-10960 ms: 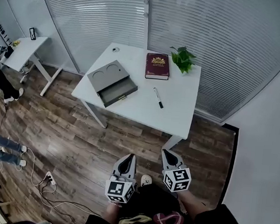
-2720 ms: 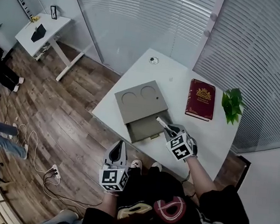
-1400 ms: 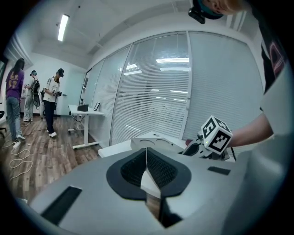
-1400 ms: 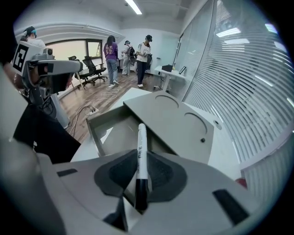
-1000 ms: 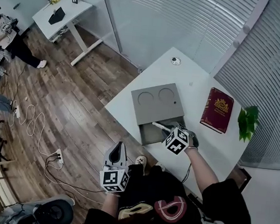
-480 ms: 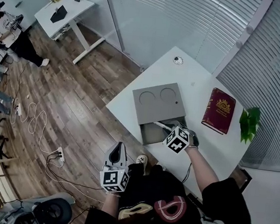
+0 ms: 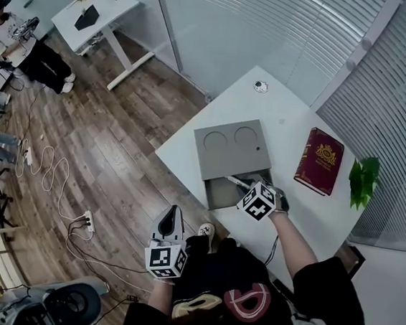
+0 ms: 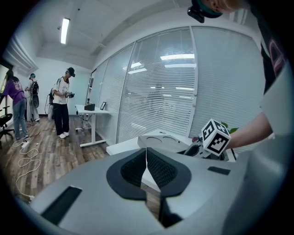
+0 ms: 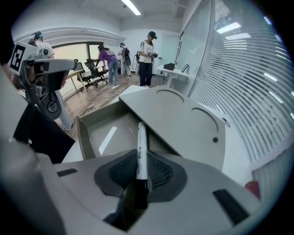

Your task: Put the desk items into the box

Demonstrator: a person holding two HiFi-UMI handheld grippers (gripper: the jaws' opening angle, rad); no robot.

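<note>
Since the earliest frame, the marker has left the bare table where it lay in front of the book. It now sits in the right tongs, which have come up from beside the person's body to the open drawer of the grey box. Over the last half second nothing has shifted noticeably.

In the right gripper view the right tongs are clenched on the marker's dark lower barrel. Its white body sticks out forward past the pads and its tip lies over the drawer's front edge, close to the box lid. From this view one cannot tell whether the tip touches the box. The drawer is pulled out toward the person and a pale strip of light falls across its floor. The lid above it has two round shallow recesses.

The left tongs hang low beside the person's body, over the wooden floor and well apart from the table. In the left gripper view their dark pads are pressed together with nothing between them.

The red book lies flat to the right of the box, with a small green plant just beyond it near the table's far corner. A small round object sits at the table's back edge. Other people stand near a second white desk across the room.
</note>
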